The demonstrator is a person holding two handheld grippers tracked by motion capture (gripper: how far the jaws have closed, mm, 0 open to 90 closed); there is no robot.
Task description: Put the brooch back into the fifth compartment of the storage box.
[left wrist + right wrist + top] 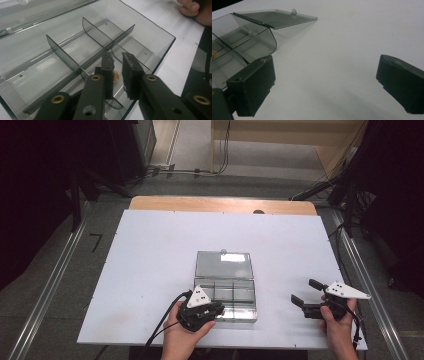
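A clear grey compartment box (235,292) lies open near the table's front edge, its lid (222,265) folded flat behind it. My left gripper (217,309) reaches into the box's front left corner. In the left gripper view its jaws (117,56) stand a narrow gap apart over a front compartment. A small amber thing (116,76) lies on the compartment floor in that gap, and the pads do not press it. My right gripper (303,291) rests to the right of the box, jaws wide apart with only bare table between them (325,62).
The white table (165,245) has a wooden strip along its far edge. Thin dividers (63,53) split the box into several compartments. The right gripper view shows the box's end wall (249,42) and the lid (279,18). Dark stands and cables surround the table.
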